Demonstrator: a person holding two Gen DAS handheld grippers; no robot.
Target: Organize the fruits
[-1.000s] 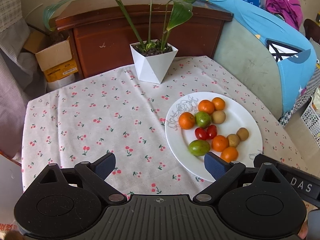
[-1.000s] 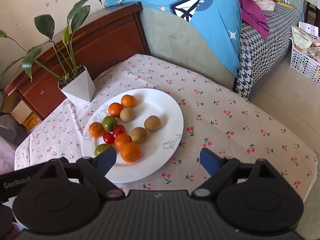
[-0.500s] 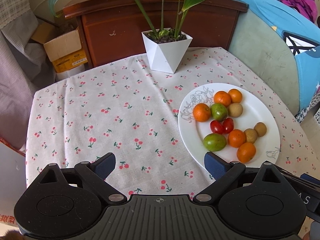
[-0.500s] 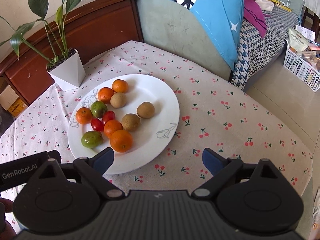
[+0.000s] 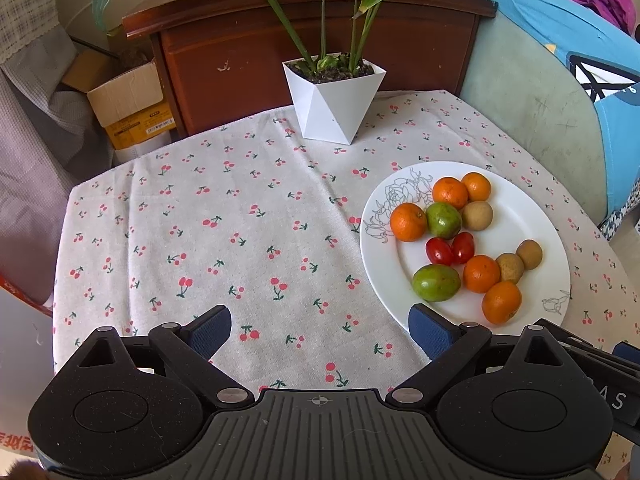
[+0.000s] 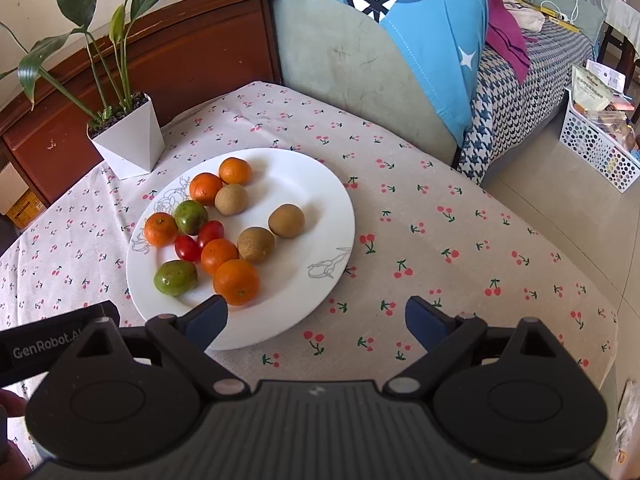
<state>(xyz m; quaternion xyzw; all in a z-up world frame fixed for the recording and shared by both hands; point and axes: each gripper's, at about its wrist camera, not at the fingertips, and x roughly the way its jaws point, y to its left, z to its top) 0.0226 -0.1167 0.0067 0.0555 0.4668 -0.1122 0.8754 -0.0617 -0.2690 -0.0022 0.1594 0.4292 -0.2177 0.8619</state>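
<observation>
A white plate (image 5: 532, 216) (image 6: 320, 184) sits on the cherry-print tablecloth and holds several fruits: small oranges (image 5: 408, 222) (image 6: 236, 282), two green fruits (image 5: 436, 282) (image 6: 176, 277), two red cherry tomatoes (image 5: 439, 251) (image 6: 187, 248) and brown round fruits (image 5: 477, 215) (image 6: 286, 220). My left gripper (image 5: 320, 332) is open and empty over the cloth, left of the plate. My right gripper (image 6: 316, 318) is open and empty at the plate's near edge.
A white pot with a green plant (image 5: 334, 100) (image 6: 128, 140) stands at the table's far side before a dark wood headboard (image 5: 240, 56). A bed with a blue cover (image 6: 420, 20) lies to the right. A cardboard box (image 5: 128, 100) sits left of the table.
Both grippers have drifted: the left view shifted left so the plate sits further right, and the right view moved closer over the table. Fruits have not moved.
</observation>
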